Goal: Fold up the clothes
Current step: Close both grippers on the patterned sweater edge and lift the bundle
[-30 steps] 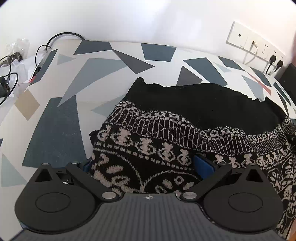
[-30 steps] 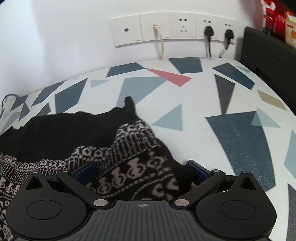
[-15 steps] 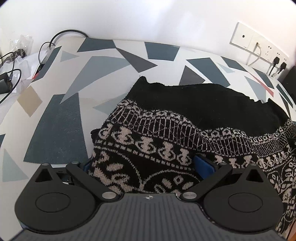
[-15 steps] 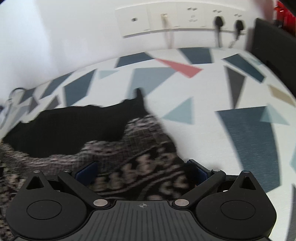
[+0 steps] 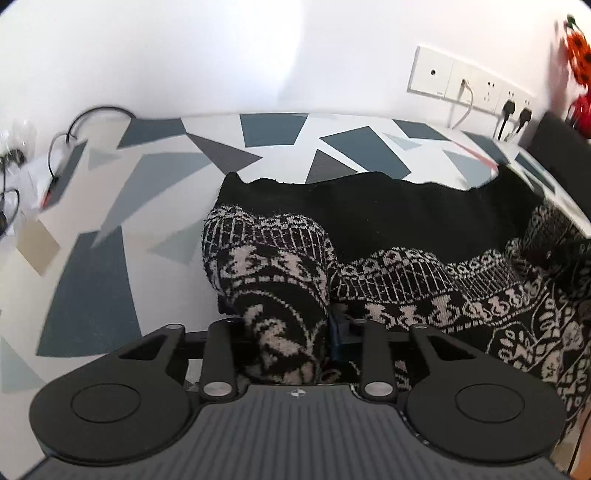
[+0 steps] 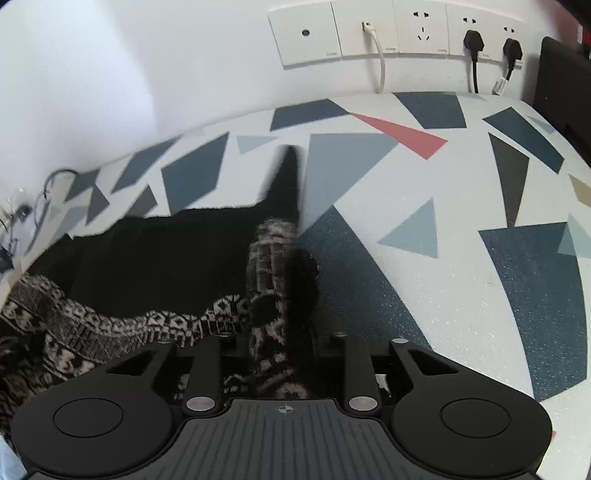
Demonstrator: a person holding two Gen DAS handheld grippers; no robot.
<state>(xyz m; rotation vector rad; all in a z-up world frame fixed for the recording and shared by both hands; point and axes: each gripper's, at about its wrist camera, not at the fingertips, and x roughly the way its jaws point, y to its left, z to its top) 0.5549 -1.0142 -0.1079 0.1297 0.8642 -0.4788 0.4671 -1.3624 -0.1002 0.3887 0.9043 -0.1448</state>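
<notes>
A black and white patterned knit sweater (image 5: 406, 236) lies across a table with a geometric triangle print (image 5: 155, 177). My left gripper (image 5: 286, 325) is shut on the sweater's left near corner, which bunches up between the fingers. My right gripper (image 6: 282, 339) is shut on the sweater's (image 6: 166, 254) right near corner, and the fabric rises in a ridge from it. The fingertips of both grippers are hidden by cloth. The sweater's plain black part lies farther back toward the wall.
A white wall with a socket strip (image 6: 399, 33) and plugged cables stands behind the table. Loose cables (image 5: 55, 147) lie at the table's far left. A black object (image 6: 561, 81) stands at the far right by the wall.
Both grippers have shut on the sweater's near corners. The fabric has bunched up and lifted between the fingers, and both views have moved closer to the wall.
</notes>
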